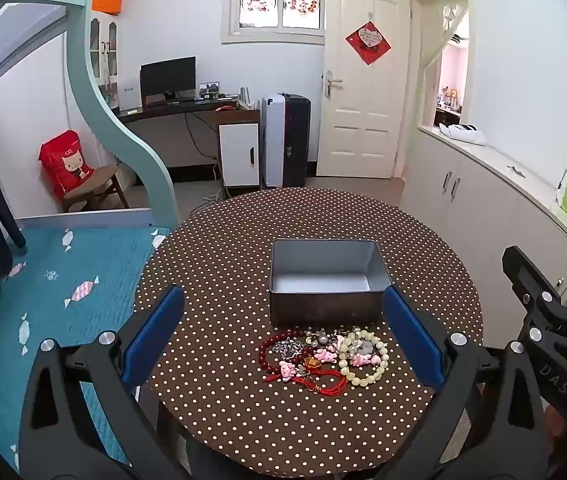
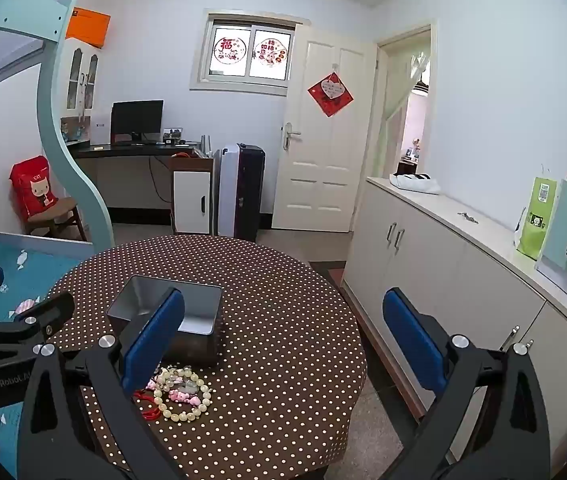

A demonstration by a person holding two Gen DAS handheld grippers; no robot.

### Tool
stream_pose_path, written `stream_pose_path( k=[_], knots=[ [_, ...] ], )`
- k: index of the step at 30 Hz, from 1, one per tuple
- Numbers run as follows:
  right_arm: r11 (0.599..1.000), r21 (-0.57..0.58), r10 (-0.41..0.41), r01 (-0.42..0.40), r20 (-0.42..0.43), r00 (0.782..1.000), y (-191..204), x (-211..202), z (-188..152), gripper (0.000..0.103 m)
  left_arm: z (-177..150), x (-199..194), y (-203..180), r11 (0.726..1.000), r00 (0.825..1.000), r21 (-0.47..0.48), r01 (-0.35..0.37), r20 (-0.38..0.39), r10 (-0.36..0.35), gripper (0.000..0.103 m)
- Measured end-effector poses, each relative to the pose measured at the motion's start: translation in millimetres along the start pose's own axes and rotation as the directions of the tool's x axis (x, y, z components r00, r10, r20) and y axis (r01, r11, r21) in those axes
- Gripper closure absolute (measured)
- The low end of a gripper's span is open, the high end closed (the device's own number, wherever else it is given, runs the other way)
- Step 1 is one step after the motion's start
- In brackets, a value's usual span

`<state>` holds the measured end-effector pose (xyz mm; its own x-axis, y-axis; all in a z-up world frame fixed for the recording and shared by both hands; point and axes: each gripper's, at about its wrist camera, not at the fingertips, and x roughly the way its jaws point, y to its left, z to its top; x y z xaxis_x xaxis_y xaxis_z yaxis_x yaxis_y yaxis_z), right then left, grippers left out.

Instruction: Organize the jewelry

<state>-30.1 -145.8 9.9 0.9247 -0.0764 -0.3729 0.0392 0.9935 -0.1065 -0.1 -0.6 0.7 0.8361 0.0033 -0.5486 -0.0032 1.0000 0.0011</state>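
Observation:
A pile of jewelry (image 1: 323,354) lies on the round polka-dot table (image 1: 223,264), just in front of an empty grey metal box (image 1: 325,280). The pile holds a pale bead bracelet (image 1: 367,356), a dark red bead bracelet (image 1: 271,350), red cord and pink charms. My left gripper (image 1: 283,336) is open and empty, raised above the near side of the pile. My right gripper (image 2: 283,340) is open and empty, to the right of the pile (image 2: 179,394) and box (image 2: 187,312). Its left finger (image 2: 153,340) hides part of both.
A white cabinet counter (image 2: 463,216) runs along the right with a green bag (image 2: 535,220). A bed with a teal cover (image 1: 63,280) lies left of the table. A desk, a suitcase and a white door stand at the back.

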Motion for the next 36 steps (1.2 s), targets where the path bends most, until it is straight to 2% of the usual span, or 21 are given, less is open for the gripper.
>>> stream_pose_path(
  k=[8,13,17,36],
  knots=[
    [1.000,0.002,0.005,-0.005,-0.003,1.000,0.4,-0.7,-1.9,0.007,-0.8,-5.8,-0.9,1.000,1.000,-0.002,0.018,0.012,-0.018,0.005],
    [1.000,0.001,0.007,-0.007,-0.006,1.000,7.1,-3.1,-0.2,0.007,6.8,-2.8,1.8,1.000,1.000,-0.009,0.001,0.000,-0.001,0.005],
    [1.000,0.002,0.000,0.000,-0.005,1.000,2.7,0.4,-1.0,0.007,0.1,-4.0,3.4,1.000,1.000,-0.008,-0.007,-0.001,0.007,0.005],
    [1.000,0.011,0.011,-0.011,-0.015,1.000,0.6,2.1,-2.2,0.007,-0.9,-1.9,3.6,1.000,1.000,-0.013,-0.005,-0.007,0.004,0.005]
  ],
)
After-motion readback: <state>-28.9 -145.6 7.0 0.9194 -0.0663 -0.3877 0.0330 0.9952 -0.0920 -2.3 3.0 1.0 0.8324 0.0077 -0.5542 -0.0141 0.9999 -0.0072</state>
